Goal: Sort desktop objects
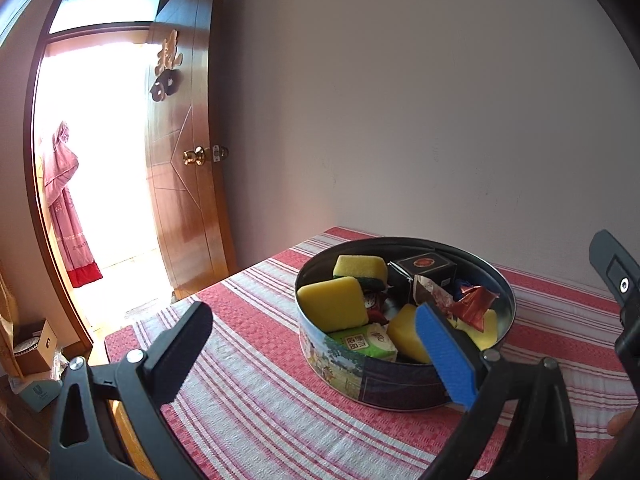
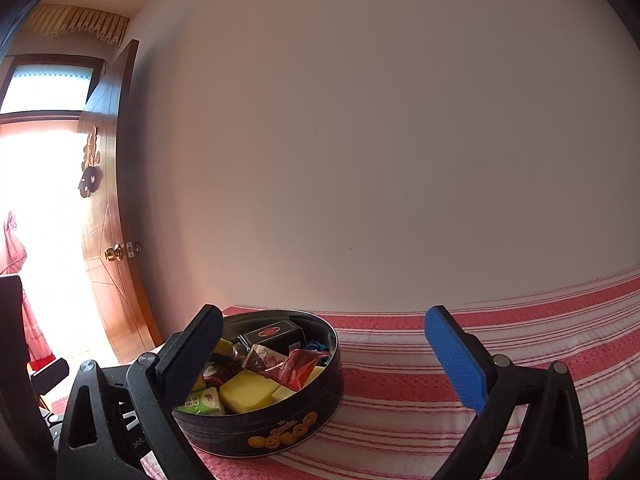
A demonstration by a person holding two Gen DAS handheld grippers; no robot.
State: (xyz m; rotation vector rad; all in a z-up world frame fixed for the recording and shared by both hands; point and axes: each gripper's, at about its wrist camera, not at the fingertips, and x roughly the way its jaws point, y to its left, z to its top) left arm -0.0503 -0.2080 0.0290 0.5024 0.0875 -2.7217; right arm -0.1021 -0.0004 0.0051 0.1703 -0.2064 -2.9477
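both claws are spread wide and carry nothing: the left gripper hovers just in front of the round cookie tin, its blue pad over the near rim, and the right gripper hangs beside the tin, its black finger overlapping the tin's left side. the tin stands on the red-striped tablecloth near the wall and holds the sorted goods: yellow sponges, a green tissue pack, a dark printed box, and red foil wrappers. the task appears close to complete, since no loose item shows on the cloth. risk: the contents are heaped to the rim, so a finger withdrawing carelessly could catch a wrapper or sponge and flick it out, or nudge the light tin across the cloth. nothing obstructs a retreat from the tin; the open wooden door stands well apart from it.
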